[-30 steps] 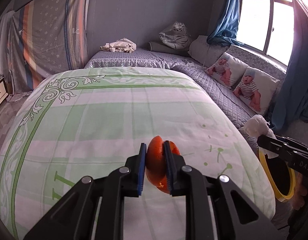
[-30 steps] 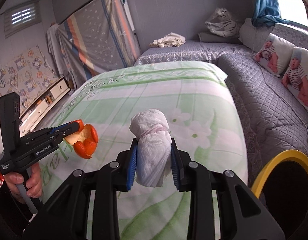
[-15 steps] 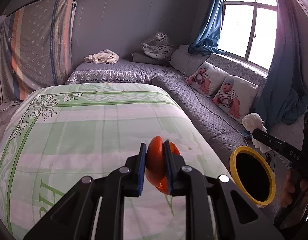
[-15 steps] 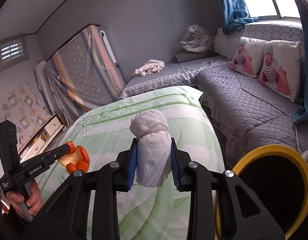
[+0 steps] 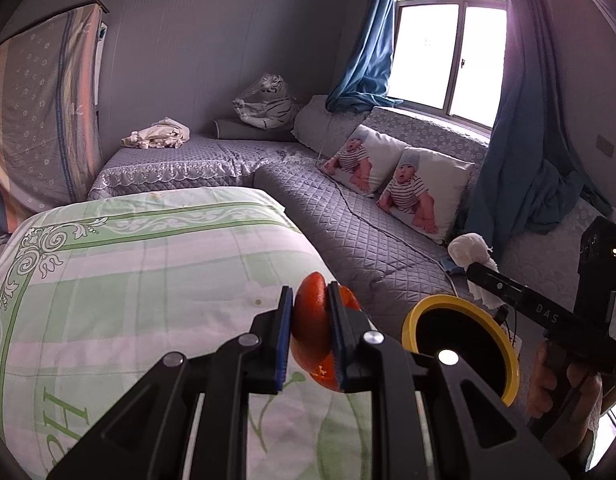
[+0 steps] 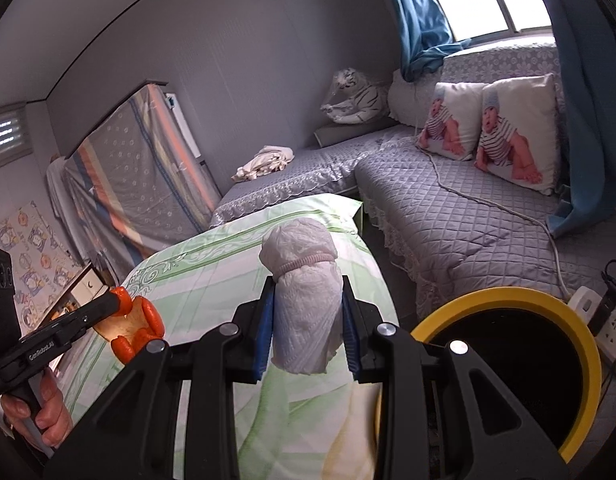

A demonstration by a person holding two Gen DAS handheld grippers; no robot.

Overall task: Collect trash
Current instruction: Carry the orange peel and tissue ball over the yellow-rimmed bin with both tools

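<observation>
My left gripper is shut on an orange peel and holds it in the air over the right edge of the green bed cover. My right gripper is shut on a rolled white diaper, held above the bed's corner. A yellow-rimmed black bin stands on the floor just right of the diaper; it also shows in the left wrist view, just right of the peel. The right gripper with the diaper shows above the bin. The left gripper with the peel shows at the left.
A grey quilted corner sofa runs behind the bin, with two baby-print pillows and a cable lying across it. A power strip lies on the floor right of the bin. Blue curtains hang by the window.
Both grippers have swung right and moved toward the bin with their loads. The bin now looks larger and nearer in both views. Both grips are unchanged.
</observation>
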